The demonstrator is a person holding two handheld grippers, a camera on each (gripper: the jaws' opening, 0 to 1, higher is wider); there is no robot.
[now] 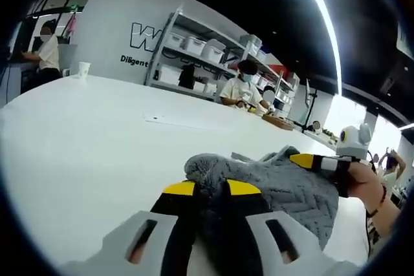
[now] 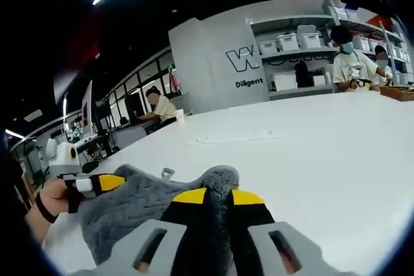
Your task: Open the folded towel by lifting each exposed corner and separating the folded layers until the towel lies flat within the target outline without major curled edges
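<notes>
A: Where is the towel sitting?
B: The grey towel is lying bunched on the white table, and both grippers are holding an edge of it.

A: Left gripper?
B: The left gripper is pinching a raised corner of the towel. Its yellow-tipped jaws are pressing together with grey cloth between them, and the fabric is humping up just past the tips.

A: Right gripper?
B: In the right gripper view, the right gripper is doing the same: jaws nearly together, clamping a rounded fold of the towel. In the left gripper view it is coming in from the right, with a hand gripping it, tip touching the far edge of the cloth.

A: Towel flat?
B: No. It is lying rumpled, layers folded over, stretching between the two grippers.

A: Anything else around?
B: A paper cup is standing at the far table edge. People are sitting at the table in front of shelves of white bins.
</notes>
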